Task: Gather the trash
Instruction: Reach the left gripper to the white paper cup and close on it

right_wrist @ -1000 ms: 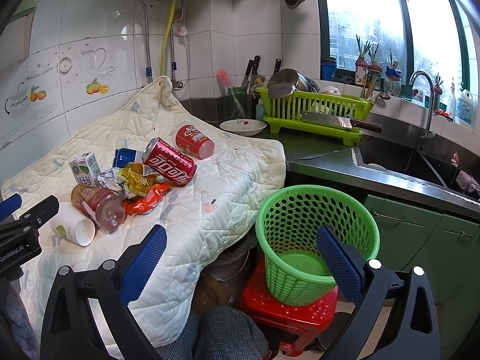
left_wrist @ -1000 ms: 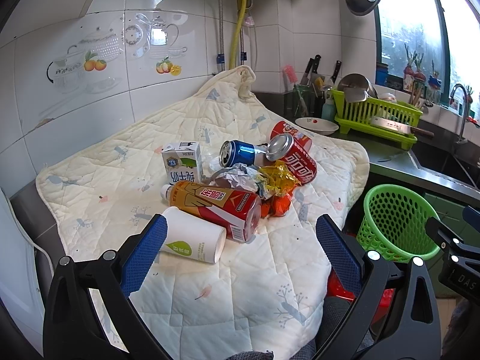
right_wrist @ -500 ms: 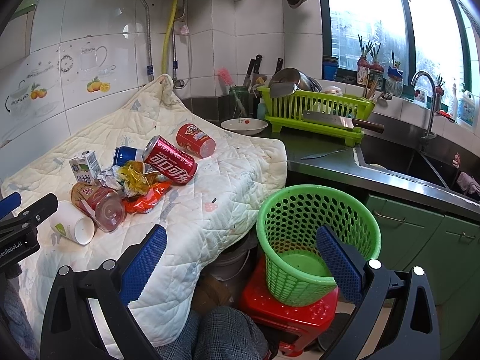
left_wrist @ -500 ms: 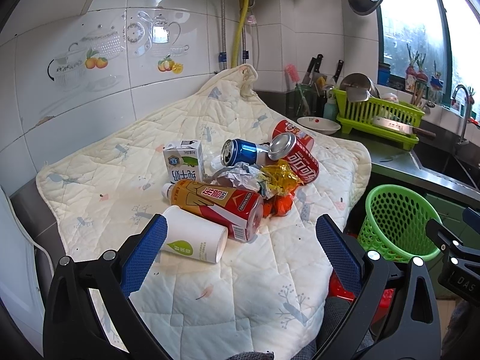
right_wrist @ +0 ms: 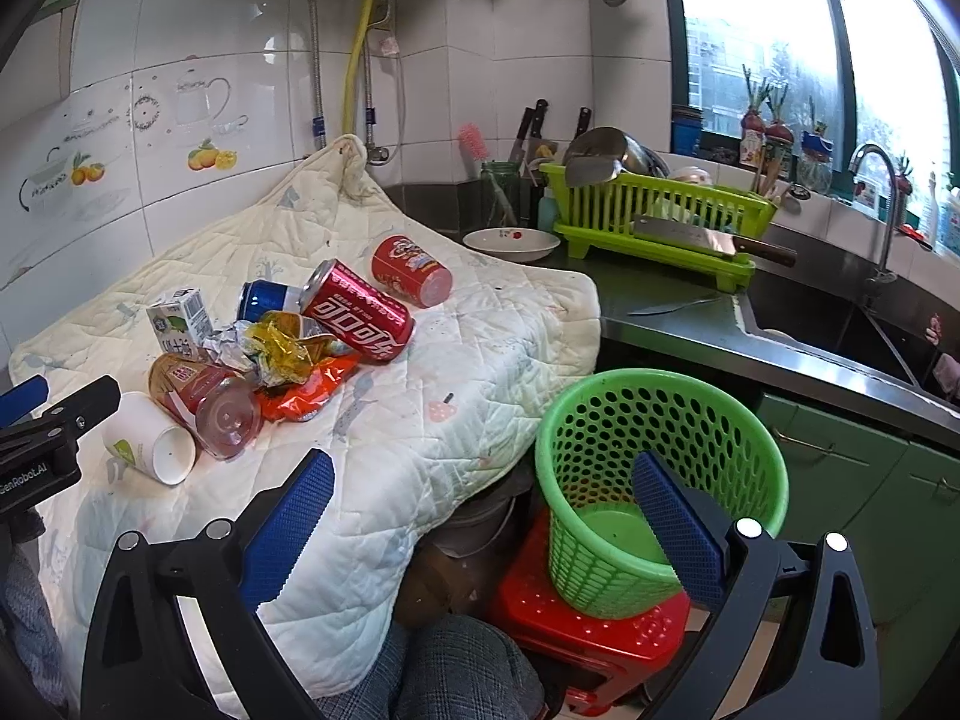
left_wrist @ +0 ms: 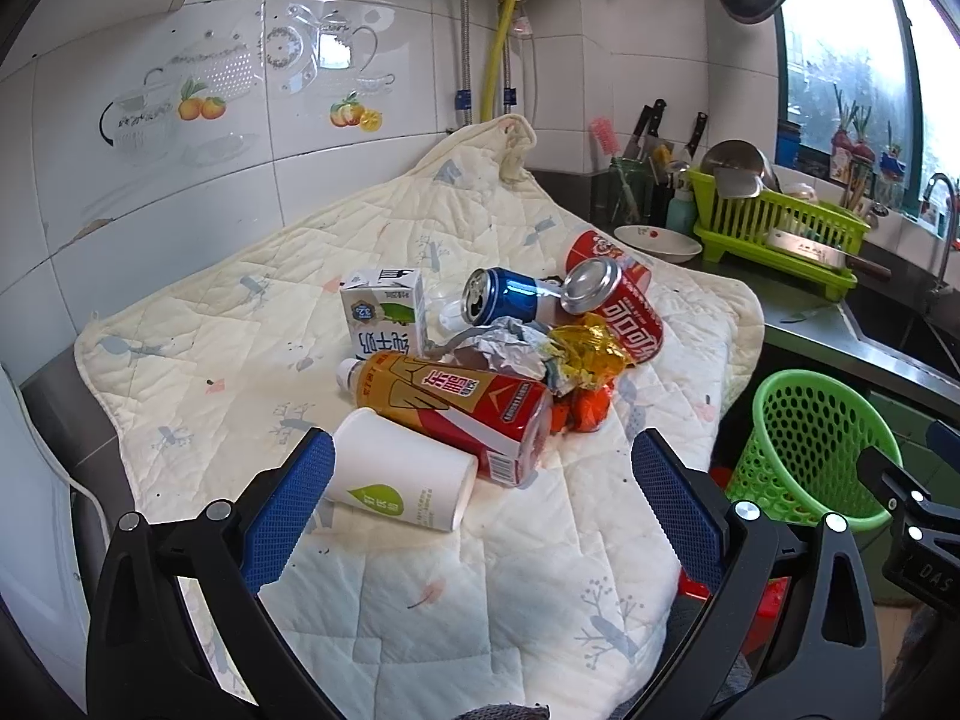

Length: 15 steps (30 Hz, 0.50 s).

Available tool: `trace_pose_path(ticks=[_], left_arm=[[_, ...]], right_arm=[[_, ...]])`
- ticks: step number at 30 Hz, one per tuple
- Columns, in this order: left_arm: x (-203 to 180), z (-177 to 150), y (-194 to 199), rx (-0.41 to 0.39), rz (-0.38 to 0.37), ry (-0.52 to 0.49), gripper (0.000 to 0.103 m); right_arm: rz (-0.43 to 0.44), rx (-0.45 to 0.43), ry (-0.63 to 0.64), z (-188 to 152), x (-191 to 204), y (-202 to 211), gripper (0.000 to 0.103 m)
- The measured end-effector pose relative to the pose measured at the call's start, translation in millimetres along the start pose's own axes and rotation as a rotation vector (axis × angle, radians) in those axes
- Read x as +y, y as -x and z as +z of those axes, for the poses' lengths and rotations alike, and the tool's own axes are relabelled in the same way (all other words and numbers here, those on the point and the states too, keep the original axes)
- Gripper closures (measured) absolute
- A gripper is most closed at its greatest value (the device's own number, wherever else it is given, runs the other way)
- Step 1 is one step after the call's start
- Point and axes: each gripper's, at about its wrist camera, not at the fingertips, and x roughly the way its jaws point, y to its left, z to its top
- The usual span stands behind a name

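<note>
Trash lies heaped on a cream quilted mat (left_wrist: 252,324): a white paper cup (left_wrist: 399,483) on its side, a red-and-gold drink bottle (left_wrist: 456,408), a milk carton (left_wrist: 384,318), a blue can (left_wrist: 501,300), a red cola can (left_wrist: 621,312), another red can (right_wrist: 411,270), crumpled foil (left_wrist: 510,351) and orange and yellow wrappers (left_wrist: 585,354). My left gripper (left_wrist: 480,504) is open, just short of the cup and bottle. My right gripper (right_wrist: 480,516) is open and empty, between the mat's edge and a green mesh basket (right_wrist: 660,480).
The basket stands on a red stool (right_wrist: 594,642) beside the counter. Behind are a white bowl (right_wrist: 510,243), a green dish rack (right_wrist: 660,222) with a cleaver (right_wrist: 708,240), knives, and a sink (right_wrist: 840,324). A person's checked trouser leg (right_wrist: 444,672) is at the bottom.
The left gripper has edged slightly forward and down toward the paper cup and bottle. The right gripper has barely shifted. Both stay open; the trash has not moved.
</note>
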Motion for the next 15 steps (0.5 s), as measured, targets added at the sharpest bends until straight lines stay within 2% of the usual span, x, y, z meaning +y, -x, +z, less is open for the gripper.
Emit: trace_pose_path(ticks=[6,15], left_arm=[[12.9,2.5,-5.9,0.011,0.029,0.015,0.005],[52.0,5.5,-17.7,0.055,0.083,0.067,0.005]], right_arm=[[0.044,0.003,0.024,6.7,6.9,-10.8,0.007],[0.129,0.031,0.066,17.7,20.3,-33.3,0.007]])
